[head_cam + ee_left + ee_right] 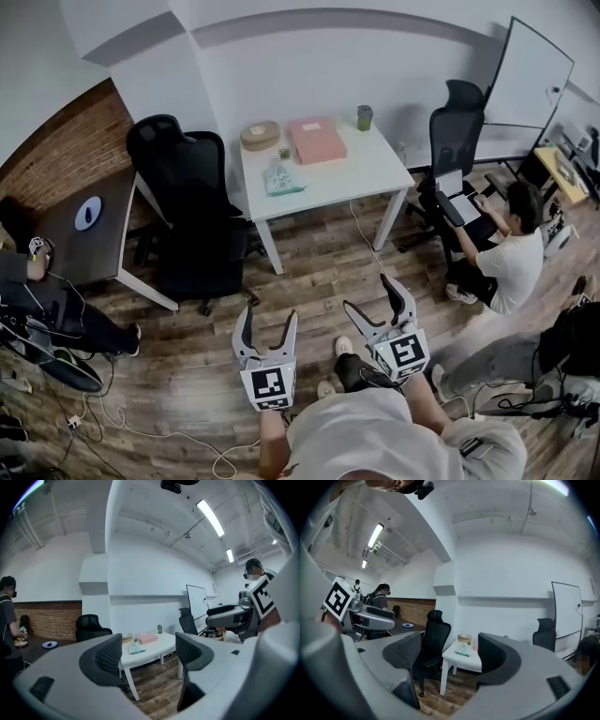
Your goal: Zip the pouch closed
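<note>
A pale green pouch (282, 177) lies on the left part of a white table (375, 173) well ahead of me; it also shows small in the left gripper view as the pouch (136, 649) and in the right gripper view as the pouch (462, 652). My left gripper (270, 327) and right gripper (373, 302) hang over the wood floor, far short of the table. Both stand open with nothing between their fingers. In its own view the left gripper (146, 654) points level at the table, and so does the right gripper (451, 656).
On the table are a pink box (316, 140), a round wooden container (260, 134) and a dark green cup (365, 116). A black office chair (192, 216) stands left of the table. A person (506, 253) sits at the right; a dark desk (89, 225) is at the left. Cables (141, 427) trail on the floor.
</note>
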A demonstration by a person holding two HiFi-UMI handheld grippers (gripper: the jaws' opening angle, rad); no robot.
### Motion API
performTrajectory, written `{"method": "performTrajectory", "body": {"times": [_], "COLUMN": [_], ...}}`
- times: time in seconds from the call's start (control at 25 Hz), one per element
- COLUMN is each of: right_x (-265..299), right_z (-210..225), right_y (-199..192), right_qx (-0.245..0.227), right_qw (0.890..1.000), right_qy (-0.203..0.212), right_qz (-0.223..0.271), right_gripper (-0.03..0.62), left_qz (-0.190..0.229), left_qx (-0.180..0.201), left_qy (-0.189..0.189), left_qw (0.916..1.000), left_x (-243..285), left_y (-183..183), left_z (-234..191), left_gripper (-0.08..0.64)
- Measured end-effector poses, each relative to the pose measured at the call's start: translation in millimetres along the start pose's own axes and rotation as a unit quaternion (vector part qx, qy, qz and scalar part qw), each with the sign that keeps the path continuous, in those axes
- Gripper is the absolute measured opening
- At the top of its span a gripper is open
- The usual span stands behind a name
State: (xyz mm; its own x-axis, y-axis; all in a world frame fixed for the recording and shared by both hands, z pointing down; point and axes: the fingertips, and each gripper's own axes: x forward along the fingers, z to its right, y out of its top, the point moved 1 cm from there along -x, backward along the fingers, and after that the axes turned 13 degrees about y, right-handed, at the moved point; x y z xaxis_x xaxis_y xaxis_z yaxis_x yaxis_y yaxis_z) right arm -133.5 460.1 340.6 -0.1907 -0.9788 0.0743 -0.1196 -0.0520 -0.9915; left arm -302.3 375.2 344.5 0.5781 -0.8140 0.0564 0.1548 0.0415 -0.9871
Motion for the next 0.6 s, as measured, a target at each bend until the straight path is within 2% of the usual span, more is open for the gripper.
{"method": "performTrajectory", "body": {"times": [0.6], "right_x": [77], "right_z": [72], "right_y": [-7], "right_qx": [0.001], "right_qw": [1.0], "right_qy": [0.025], "right_qz": [0.007], "right_gripper": [0.377], "left_qz": [-0.006], "left_qx": [0.014], "left_qy": [0.017], "left_qw": [0.9997], "left_x": [97], "left_y": [2], "left_z": [3], "left_gripper": [0.351]}}
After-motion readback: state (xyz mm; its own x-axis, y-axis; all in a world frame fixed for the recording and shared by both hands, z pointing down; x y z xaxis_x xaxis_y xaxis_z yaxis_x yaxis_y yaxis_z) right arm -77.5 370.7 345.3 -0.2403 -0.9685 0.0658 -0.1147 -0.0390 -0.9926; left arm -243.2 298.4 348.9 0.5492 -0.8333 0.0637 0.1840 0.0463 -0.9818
